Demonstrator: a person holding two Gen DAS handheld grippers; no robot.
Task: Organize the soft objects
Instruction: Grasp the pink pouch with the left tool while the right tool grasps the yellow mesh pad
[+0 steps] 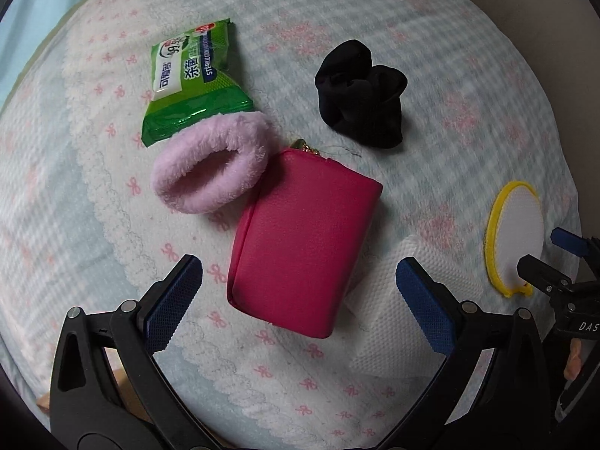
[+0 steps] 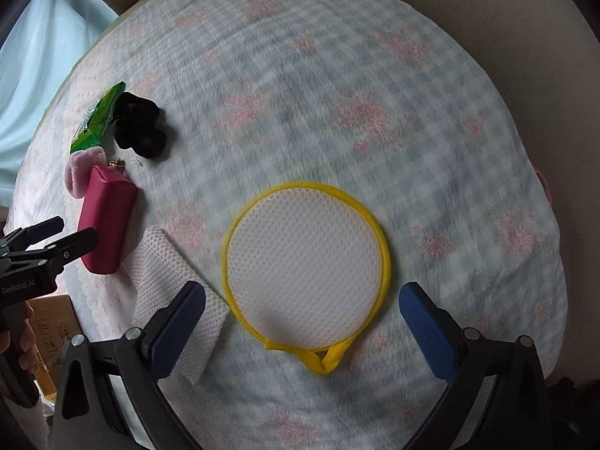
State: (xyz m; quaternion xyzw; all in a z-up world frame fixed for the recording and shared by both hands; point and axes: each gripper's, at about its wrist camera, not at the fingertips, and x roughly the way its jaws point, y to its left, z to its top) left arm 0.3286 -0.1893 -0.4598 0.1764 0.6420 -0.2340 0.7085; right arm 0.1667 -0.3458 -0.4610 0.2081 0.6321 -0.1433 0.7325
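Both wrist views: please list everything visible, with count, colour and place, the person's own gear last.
Pouch: one, magenta, centre of the bed, ahead of the left tongs.
Scrunchie: one, pale pink fluffy, touching the pouch's far left side.
Wipes pack: one, green, beyond the scrunchie.
Black cloth: one, bunched, far right of the pack.
Mesh bag: one, white with yellow rim, flat, ahead of the right tongs.
Mesh sheet: one, white, between pouch and bag.
Bedcover: one, checked with pink flowers.
Box: one, cardboard, beside the bed.
Left tongs: open.
Right tongs: open.
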